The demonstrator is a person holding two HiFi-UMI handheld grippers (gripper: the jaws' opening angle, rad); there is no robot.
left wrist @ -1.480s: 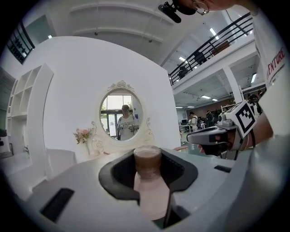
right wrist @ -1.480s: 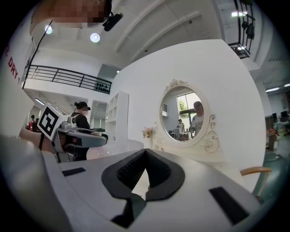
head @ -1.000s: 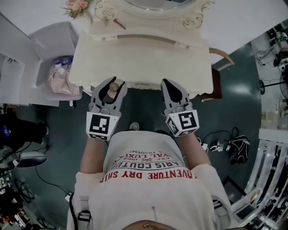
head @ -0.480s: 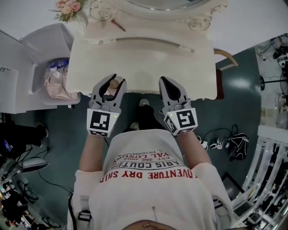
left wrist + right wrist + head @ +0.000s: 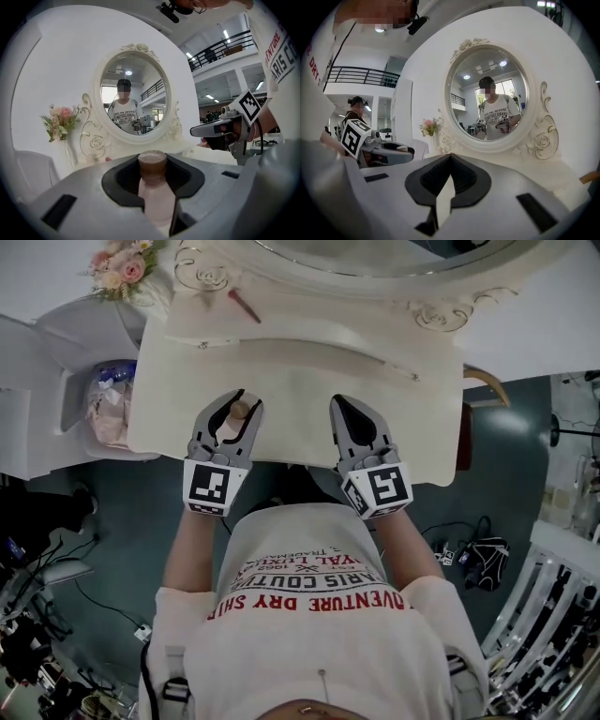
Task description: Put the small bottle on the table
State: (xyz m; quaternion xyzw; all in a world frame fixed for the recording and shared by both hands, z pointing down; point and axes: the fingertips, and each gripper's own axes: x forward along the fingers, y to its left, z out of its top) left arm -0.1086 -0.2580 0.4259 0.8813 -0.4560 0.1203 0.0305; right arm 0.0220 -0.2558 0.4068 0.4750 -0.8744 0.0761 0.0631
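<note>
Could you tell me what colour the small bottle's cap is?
The round cap is brown; left gripper view.

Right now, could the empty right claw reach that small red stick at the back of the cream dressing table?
Probably yes: only bare cream tabletop lies between the right claw and the red stick.

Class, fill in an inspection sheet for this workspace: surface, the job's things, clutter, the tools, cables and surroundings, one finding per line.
Surface: cream dressing table, front part bare.
Job's things: small bottle, brown cap, upright in the left tool, above the table's front edge.
Clutter: thin red stick on the back ledge; flowers at the back left corner.
Tools: left tool shut on the small bottle; right tool shut, empty.
Cables: cables on the floor to the right.
Surroundings: oval mirror behind the table; white bin holding a bag to the left.
</note>
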